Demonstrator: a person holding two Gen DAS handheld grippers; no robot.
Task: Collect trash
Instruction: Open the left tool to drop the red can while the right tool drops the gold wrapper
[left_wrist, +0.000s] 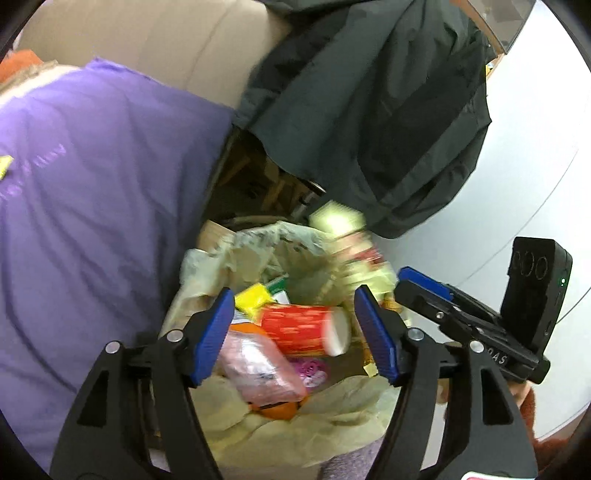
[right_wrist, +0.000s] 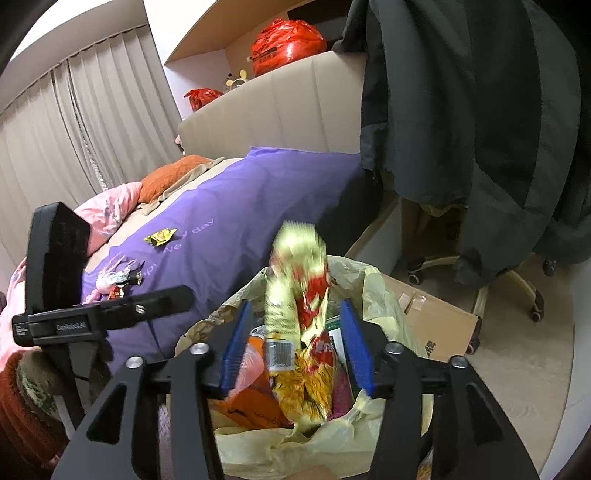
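Observation:
A pale yellow trash bag (left_wrist: 325, 424) stands open below both grippers, holding wrappers. My left gripper (left_wrist: 295, 332) is open over the bag; a red paper cup (left_wrist: 303, 328) lies blurred between its blue pads, touching neither, above a pink packet (left_wrist: 258, 365). My right gripper (right_wrist: 295, 347) is open over the same bag (right_wrist: 332, 446); a blurred yellow and red snack wrapper (right_wrist: 299, 280) hangs between its pads, touching neither. That wrapper also shows in the left wrist view (left_wrist: 347, 243), beside the right gripper (left_wrist: 424, 291). A yellow wrapper (right_wrist: 160, 235) and crumpled wrappers (right_wrist: 118, 280) lie on the purple bed cover (right_wrist: 229, 229).
The bed with the purple cover (left_wrist: 92, 184) lies to the left of the bag. A dark jacket (right_wrist: 480, 110) hangs over an office chair (right_wrist: 509, 280) on the right. A cardboard box (right_wrist: 436, 321) sits behind the bag. Pale floor (right_wrist: 517, 369) lies to the right.

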